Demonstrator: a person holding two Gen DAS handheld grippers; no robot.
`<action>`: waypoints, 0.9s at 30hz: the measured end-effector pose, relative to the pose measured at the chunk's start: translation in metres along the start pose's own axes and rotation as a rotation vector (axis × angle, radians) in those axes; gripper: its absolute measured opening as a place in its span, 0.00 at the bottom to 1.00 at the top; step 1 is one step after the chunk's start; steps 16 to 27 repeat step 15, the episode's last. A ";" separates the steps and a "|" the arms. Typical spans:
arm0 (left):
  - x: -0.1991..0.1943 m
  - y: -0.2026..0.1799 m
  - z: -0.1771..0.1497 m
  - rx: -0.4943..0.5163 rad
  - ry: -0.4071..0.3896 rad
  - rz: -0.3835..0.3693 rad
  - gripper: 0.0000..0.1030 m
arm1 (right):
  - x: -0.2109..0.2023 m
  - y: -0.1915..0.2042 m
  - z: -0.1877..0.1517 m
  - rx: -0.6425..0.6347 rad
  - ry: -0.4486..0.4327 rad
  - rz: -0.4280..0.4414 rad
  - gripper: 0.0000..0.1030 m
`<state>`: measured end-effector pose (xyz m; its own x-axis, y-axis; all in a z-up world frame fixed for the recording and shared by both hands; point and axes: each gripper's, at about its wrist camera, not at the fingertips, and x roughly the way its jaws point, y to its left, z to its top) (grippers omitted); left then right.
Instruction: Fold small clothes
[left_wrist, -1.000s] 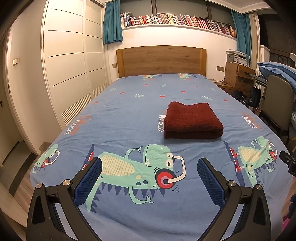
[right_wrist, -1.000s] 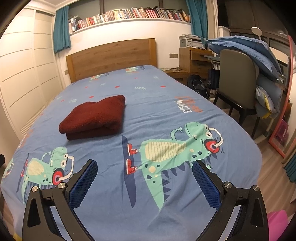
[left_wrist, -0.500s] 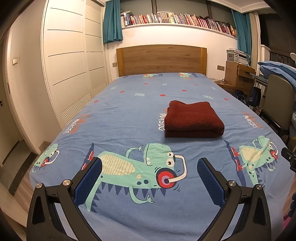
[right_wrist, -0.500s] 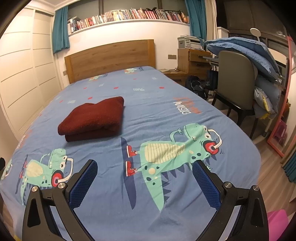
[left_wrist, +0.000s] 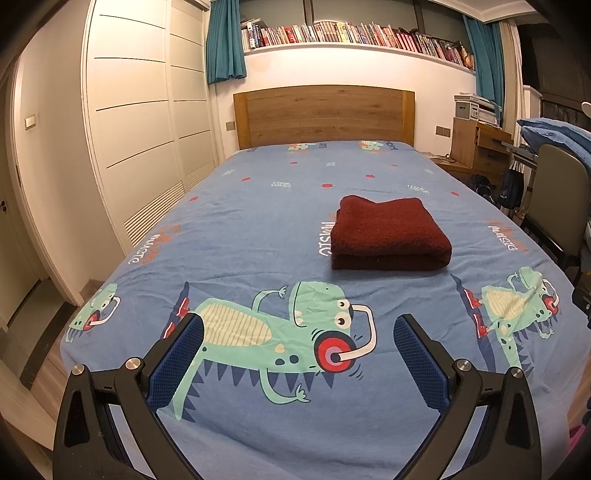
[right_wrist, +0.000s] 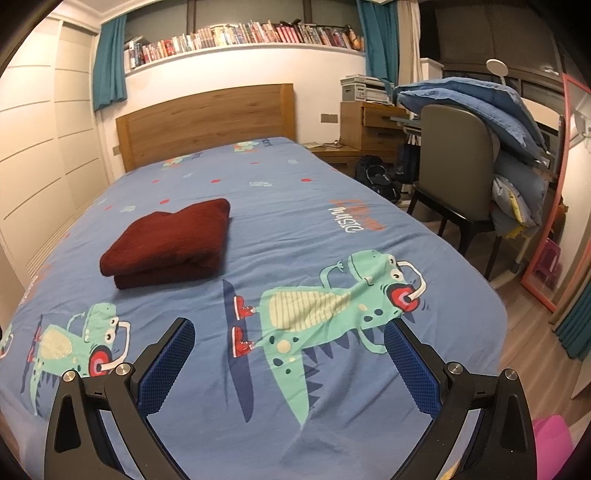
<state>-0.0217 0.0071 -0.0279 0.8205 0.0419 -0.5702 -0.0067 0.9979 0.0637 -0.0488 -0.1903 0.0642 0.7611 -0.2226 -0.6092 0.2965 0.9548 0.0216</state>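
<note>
A dark red garment (left_wrist: 389, 232) lies folded in a neat rectangle on the blue dinosaur-print bed sheet (left_wrist: 258, 229), right of the bed's middle. It also shows in the right wrist view (right_wrist: 170, 243), to the left and ahead. My left gripper (left_wrist: 297, 338) is open and empty, held above the foot of the bed, well short of the garment. My right gripper (right_wrist: 288, 345) is open and empty too, above the foot of the bed, with the garment ahead to its left.
A wooden headboard (left_wrist: 323, 114) stands at the far end. White wardrobe doors (left_wrist: 140, 122) run along the left side. A grey chair (right_wrist: 454, 177) piled with blue bedding (right_wrist: 476, 107) and a wooden desk stand to the right of the bed.
Both grippers have drifted slightly; the garment sits a little farther and lower-left in the right view. Both stay open and empty. The folded garment has not moved on the bed.
</note>
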 end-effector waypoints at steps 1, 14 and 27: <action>0.001 0.000 0.000 0.001 0.001 -0.001 0.99 | 0.000 -0.001 0.000 0.002 -0.001 -0.003 1.00; 0.004 0.001 0.000 -0.004 0.007 -0.001 0.99 | 0.002 -0.005 0.000 0.009 -0.004 -0.028 1.00; 0.004 0.001 0.000 -0.005 0.007 0.000 0.99 | 0.002 -0.005 0.000 0.008 -0.004 -0.029 1.00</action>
